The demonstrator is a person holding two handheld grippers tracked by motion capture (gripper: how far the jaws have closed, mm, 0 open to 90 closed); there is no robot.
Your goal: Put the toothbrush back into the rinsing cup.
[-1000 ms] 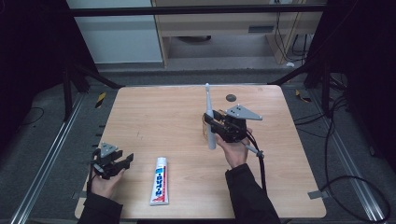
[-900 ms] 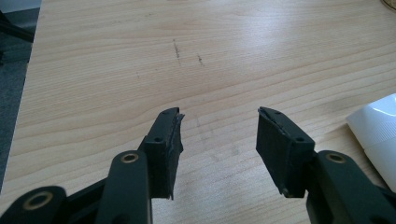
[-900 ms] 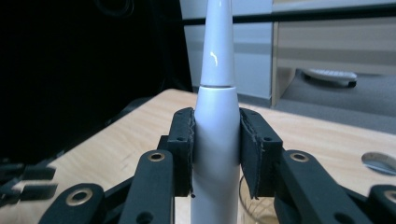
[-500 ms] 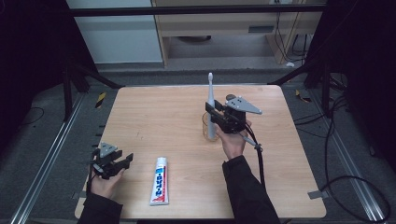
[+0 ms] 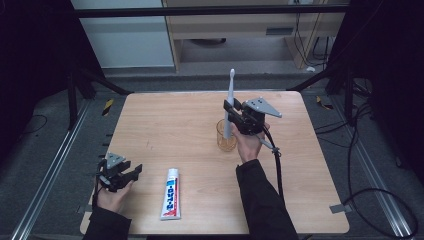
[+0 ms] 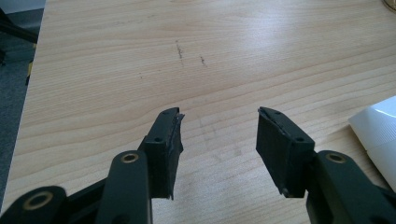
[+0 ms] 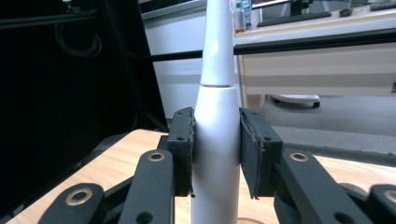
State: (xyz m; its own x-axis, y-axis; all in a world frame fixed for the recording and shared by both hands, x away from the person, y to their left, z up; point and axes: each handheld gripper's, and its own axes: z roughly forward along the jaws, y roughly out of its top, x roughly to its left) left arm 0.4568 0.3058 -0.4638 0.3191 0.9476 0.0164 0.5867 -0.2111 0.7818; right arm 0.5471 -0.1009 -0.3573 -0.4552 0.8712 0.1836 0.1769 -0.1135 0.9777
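My right gripper (image 5: 229,111) is shut on a white electric toothbrush (image 5: 229,102), held upright with its head up, directly above a clear amber cup (image 5: 226,136) near the table's middle. The brush's lower end reaches down into the cup's mouth. In the right gripper view the white toothbrush (image 7: 216,140) is clamped between both pads. A toothpaste tube (image 5: 170,194) lies flat near the front edge. My left gripper (image 5: 134,171) rests open at the front left of the table, left of the tube. In the left gripper view the left gripper (image 6: 219,133) holds nothing over bare wood, and the tube's white end (image 6: 379,128) shows at the right.
The wooden table (image 5: 170,125) has black frame bars around it. Cables trail on the floor at the right. A desk and cabinet stand beyond the far edge.
My right gripper has turned the toothbrush from tilted to upright and carried it over the cup, which has come into sight beneath it. The left gripper and tube have stayed still.
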